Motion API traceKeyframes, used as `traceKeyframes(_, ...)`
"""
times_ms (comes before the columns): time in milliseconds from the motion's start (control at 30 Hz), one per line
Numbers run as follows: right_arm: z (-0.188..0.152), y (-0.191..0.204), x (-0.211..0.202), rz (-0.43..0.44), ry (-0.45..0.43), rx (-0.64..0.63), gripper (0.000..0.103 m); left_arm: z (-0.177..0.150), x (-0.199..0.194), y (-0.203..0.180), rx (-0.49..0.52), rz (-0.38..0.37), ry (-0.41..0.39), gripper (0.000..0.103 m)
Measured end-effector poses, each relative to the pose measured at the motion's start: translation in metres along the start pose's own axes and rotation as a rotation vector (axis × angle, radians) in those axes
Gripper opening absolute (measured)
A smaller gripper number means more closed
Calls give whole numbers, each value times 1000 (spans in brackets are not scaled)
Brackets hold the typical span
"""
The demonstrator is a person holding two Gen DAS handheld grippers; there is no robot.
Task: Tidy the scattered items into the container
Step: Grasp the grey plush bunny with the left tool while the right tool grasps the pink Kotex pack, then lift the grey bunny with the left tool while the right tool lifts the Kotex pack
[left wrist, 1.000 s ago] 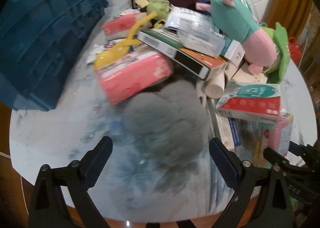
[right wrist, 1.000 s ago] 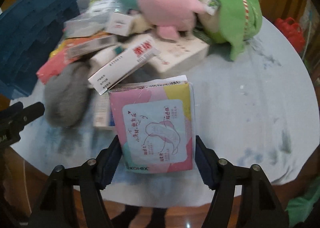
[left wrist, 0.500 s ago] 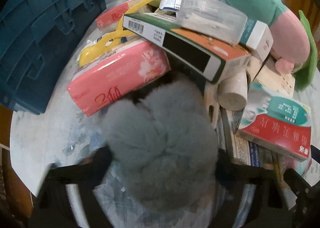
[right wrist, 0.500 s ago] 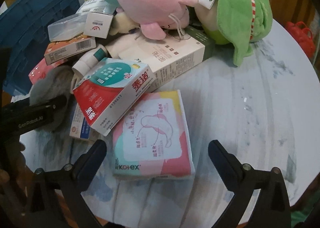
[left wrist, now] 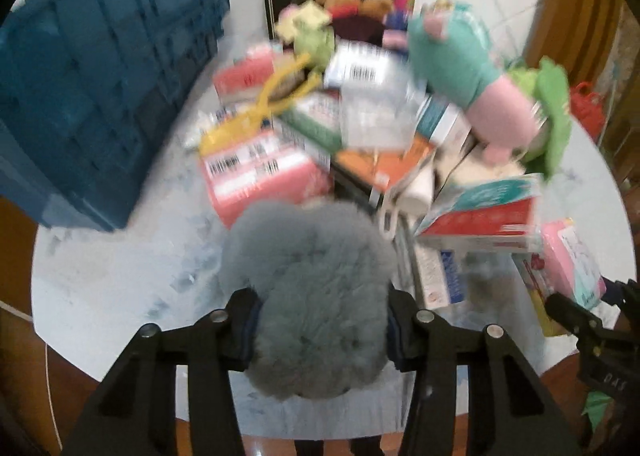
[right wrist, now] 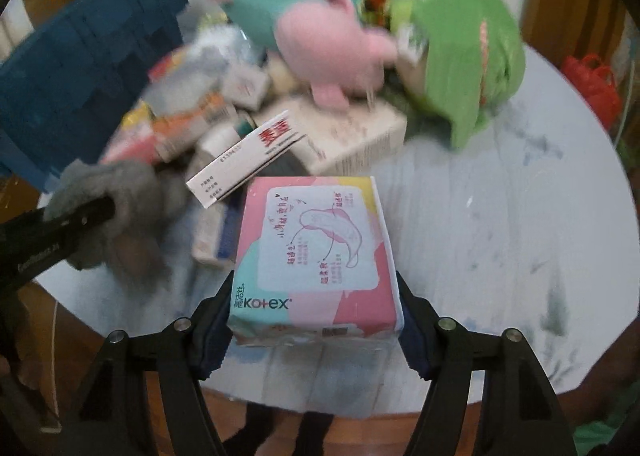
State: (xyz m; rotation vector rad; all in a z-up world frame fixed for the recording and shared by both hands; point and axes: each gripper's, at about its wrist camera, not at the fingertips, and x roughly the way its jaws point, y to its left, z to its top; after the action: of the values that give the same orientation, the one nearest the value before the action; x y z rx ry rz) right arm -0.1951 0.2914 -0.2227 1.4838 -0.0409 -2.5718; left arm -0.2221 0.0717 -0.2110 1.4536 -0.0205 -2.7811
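Left wrist view: a heap of clutter fills the round pale table (left wrist: 100,276). There is a pink tissue pack (left wrist: 256,175), yellow tongs (left wrist: 276,95), a green-and-orange box (left wrist: 360,143), a red-and-teal box (left wrist: 488,207) and a teal-and-pink plush (left wrist: 468,75) lying on top, all blurred. The dark blue crate (left wrist: 92,95) stands at the left edge of the table, apart from the heap. The grey furry item (left wrist: 316,296) is round, shaggy and soft. It sits between the fingers of the left gripper (left wrist: 320,328), which press into its sides, so the gripper is clamped on it just in front of the tissue pack.

Right wrist view: behind the grasp lie a white-and-red box (right wrist: 248,155), tilted, a beige carton (right wrist: 352,135), the pink plush and a green plush (right wrist: 468,59). The crate shows at upper left. The Kotex pack (right wrist: 316,260) is square, pink, teal and yellow with a white panel. The right gripper (right wrist: 316,332) grips it by both side edges at its near end, over the table's near rim. At far left the other gripper holds the grey fur.
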Motion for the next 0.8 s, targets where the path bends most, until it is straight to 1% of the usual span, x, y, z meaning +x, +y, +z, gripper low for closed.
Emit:
traceKeyframes(33,6,2,-9,3,-19,-6,70,3,-9,0,-2,0,-18,44)
traceKeyframes(67,13,7,-17,6,-40,-12,70,5,-19,0,-5,0,-37,39)
traceKeyframes(100,20,7,-21,10,-56,-18,70,6,-29,2,-10,0,-56,32)
traceKeyframes(233,44,12,-48,18,-128,-55,70,9,-33,9,-37,-12,-40,32)
traceKeyframes(333,52,11,-52,20,-134,-58,70,11,-34,15,-59,-23,-22,33)
traceKeyframes(367,53,11,-50,23,-130,-58,70,12,-34,16,-66,-26,-16,46)
traceKeyframes(400,55,10,-47,25,-125,-58,70,13,-34,18,-73,-30,-10,70)
traceKeyframes(433,54,9,-42,27,-116,-58,70,10,-30,18,-79,-22,-5,82)
traceKeyframes(467,52,8,-36,29,-105,-57,70,7,-25,18,-84,-10,1,91)
traceKeyframes(533,46,6,-28,32,-80,-58,70,-2,-13,14,-73,8,27,91)
traceKeyframes(700,31,0,-6,55,-23,-57,70,-29,26,5,-19,47,131,91)
traceKeyframes(800,23,-2,8,69,7,-58,70,-44,52,4,-12,71,178,91)
